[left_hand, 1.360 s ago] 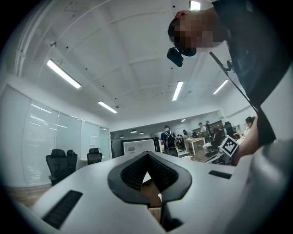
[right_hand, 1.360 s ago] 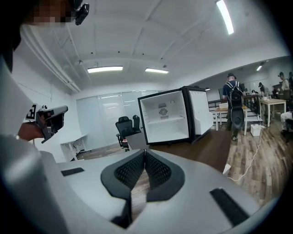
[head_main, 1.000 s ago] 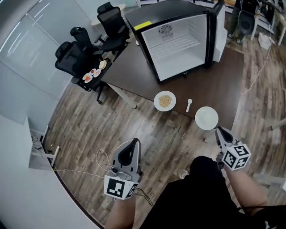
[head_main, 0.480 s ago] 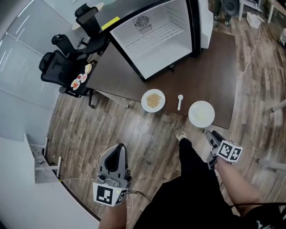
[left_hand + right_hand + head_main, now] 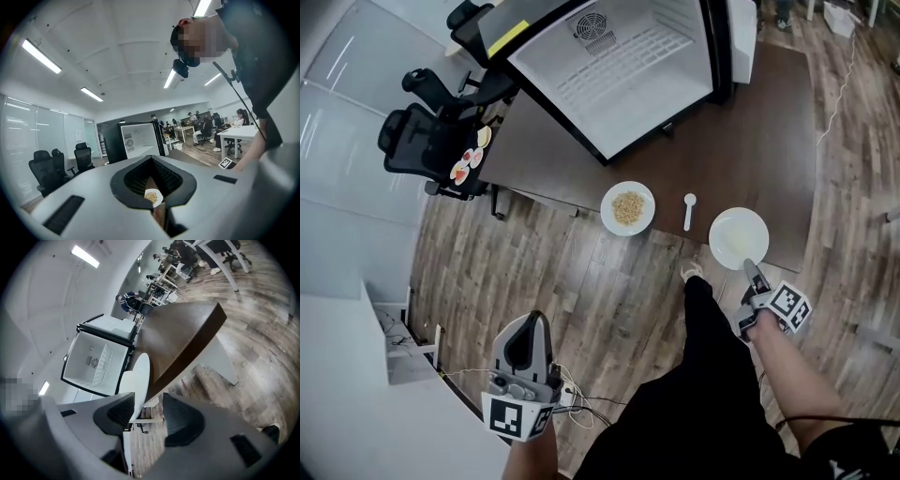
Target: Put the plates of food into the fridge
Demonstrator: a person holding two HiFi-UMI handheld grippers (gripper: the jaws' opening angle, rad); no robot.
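Left hand-held gripper (image 5: 530,321): clenched, empty, held well back.

Right hand-held gripper (image 5: 752,270): released, its jaws just opened. The near rim of the round white plate (image 5: 739,237) is seen between them, close to one pad and not pressed.

Advice: the rim is best seated deeper, the jaws levelled with it, then closed firmly before any lift off the dark brown bench (image 5: 750,150).

Beyond, to its left: small white spoon (image 5: 690,211), then round white plate of tan grain (image 5: 627,207).

Farthest: black fridge with white interior (image 5: 619,75), door open.

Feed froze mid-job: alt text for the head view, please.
The right gripper is at the white plate's near rim by the table edge; its jaws have just been opening, rim between them. Beyond: a spoon, a plate of food, the open fridge. The left gripper hangs over the floor.
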